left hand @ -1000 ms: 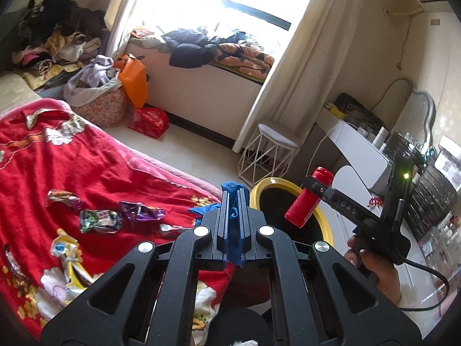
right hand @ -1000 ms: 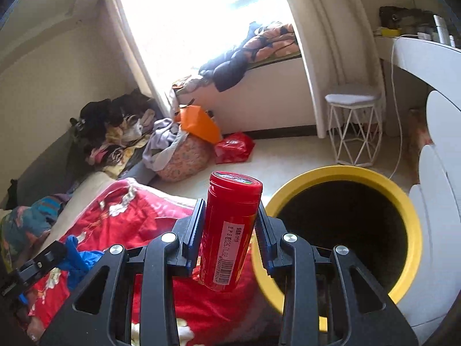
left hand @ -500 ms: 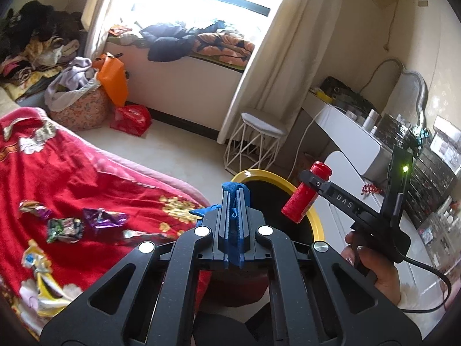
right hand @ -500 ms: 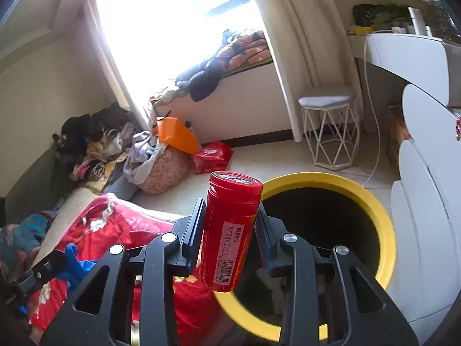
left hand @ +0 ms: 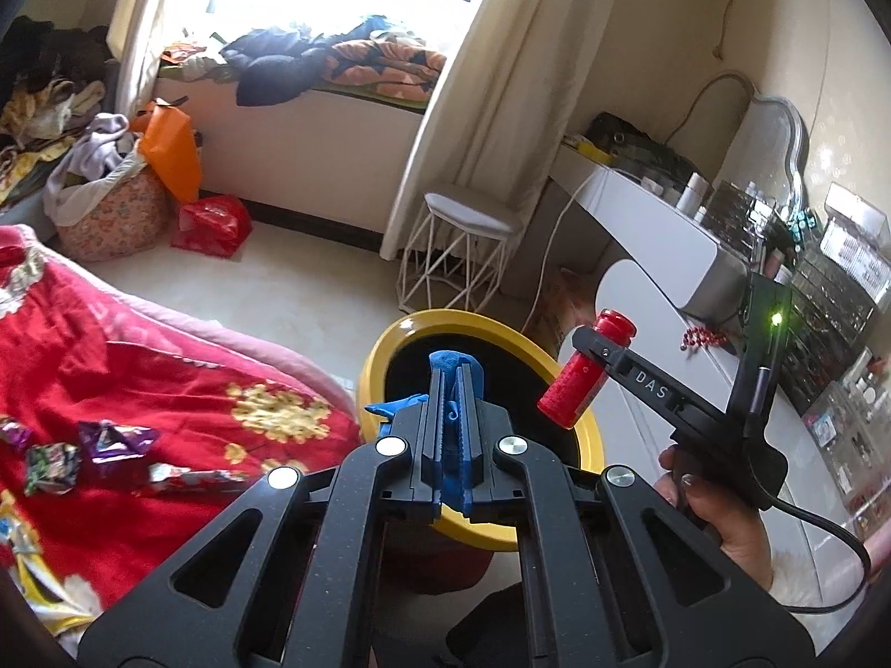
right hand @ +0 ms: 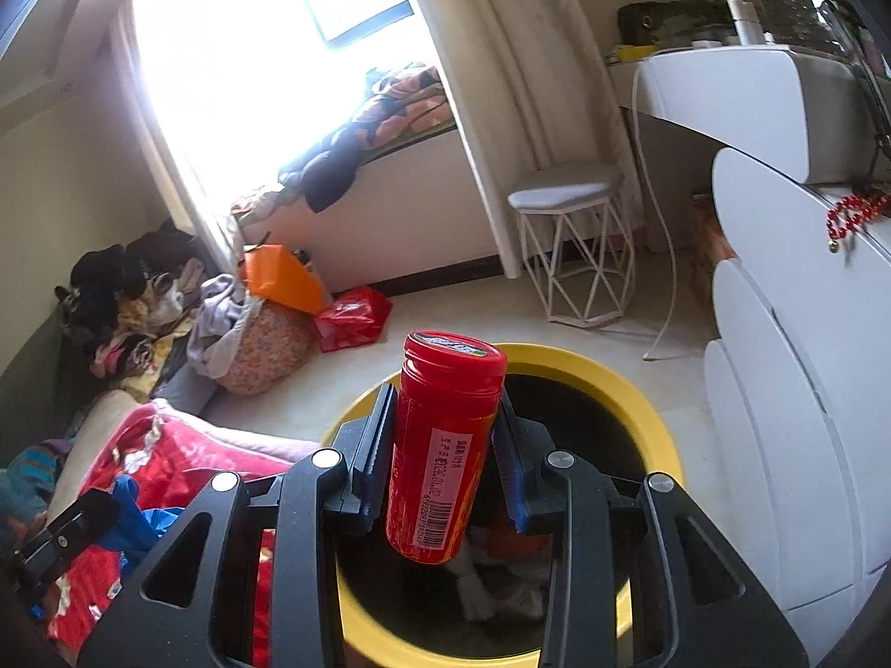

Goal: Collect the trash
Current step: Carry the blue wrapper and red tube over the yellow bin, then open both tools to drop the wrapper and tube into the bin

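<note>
My left gripper (left hand: 452, 376) is shut on a crumpled blue wrapper (left hand: 451, 363) and holds it over the near edge of the yellow-rimmed bin (left hand: 390, 334). My right gripper (right hand: 445, 389) is shut on a red plastic bottle (right hand: 440, 456), upright and a little tilted, above the bin's opening (right hand: 657, 417). The bottle (left hand: 584, 373) and right gripper (left hand: 604, 350) also show in the left wrist view, over the bin's right rim. Some trash lies at the bin's bottom (right hand: 501, 584). Several snack wrappers (left hand: 111, 440) lie on the red blanket (left hand: 139, 367).
A white wire stool (left hand: 456, 256) stands beyond the bin. A white dresser (left hand: 657, 300) with clutter is at the right. A laundry basket (left hand: 106, 211), an orange bag (left hand: 172, 150) and a red bag (left hand: 211, 222) sit by the window ledge.
Both grippers have moved right from over the bed to above the bin, each still holding its item. The bin now fills more of both views.
</note>
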The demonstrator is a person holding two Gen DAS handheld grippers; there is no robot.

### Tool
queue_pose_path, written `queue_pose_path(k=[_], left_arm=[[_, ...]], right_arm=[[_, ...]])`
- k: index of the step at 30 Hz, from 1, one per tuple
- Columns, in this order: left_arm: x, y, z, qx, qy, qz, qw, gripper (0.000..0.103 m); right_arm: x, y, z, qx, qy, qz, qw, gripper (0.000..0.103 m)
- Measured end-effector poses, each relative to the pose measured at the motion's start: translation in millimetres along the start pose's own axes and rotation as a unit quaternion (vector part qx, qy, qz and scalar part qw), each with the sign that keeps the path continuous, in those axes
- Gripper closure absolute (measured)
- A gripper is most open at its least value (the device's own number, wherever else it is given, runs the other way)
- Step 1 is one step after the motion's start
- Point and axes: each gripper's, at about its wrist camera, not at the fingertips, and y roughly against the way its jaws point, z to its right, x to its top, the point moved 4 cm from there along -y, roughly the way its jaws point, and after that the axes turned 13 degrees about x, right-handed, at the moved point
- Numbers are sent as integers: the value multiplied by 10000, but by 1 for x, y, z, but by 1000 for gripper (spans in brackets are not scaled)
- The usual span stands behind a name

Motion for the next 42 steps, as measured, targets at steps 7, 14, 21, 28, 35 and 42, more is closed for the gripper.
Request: queue_pose_path(k=[7, 14, 21, 28, 35, 42], left_arm=[[-4, -24, 16, -64, -133, -180, 9997, 101], [-10, -46, 27, -77, -235, -358, 9991, 101], [-14, -64, 30, -83, -200, -522, 9984, 101], [-12, -76, 32, -188, -133, -623, 9978, 90], [-10, -56, 34, -1, -242, -284, 9993, 28], [-6, -37, 22, 139, -45, -90, 9999, 11]], right_arm=[[-4, -3, 16, -205, 39, -38, 9998, 71], [-6, -9, 25, -174, 3, -128, 9998, 71], [-6, -14, 33, -92, -133, -169, 9997, 71], [-7, -19, 46, -45, -356, -288, 9989, 52], [-8, -18, 48, -174, -422, -249, 9986, 34], [-5, -14, 38, -188, -265, -184, 9993, 28]])
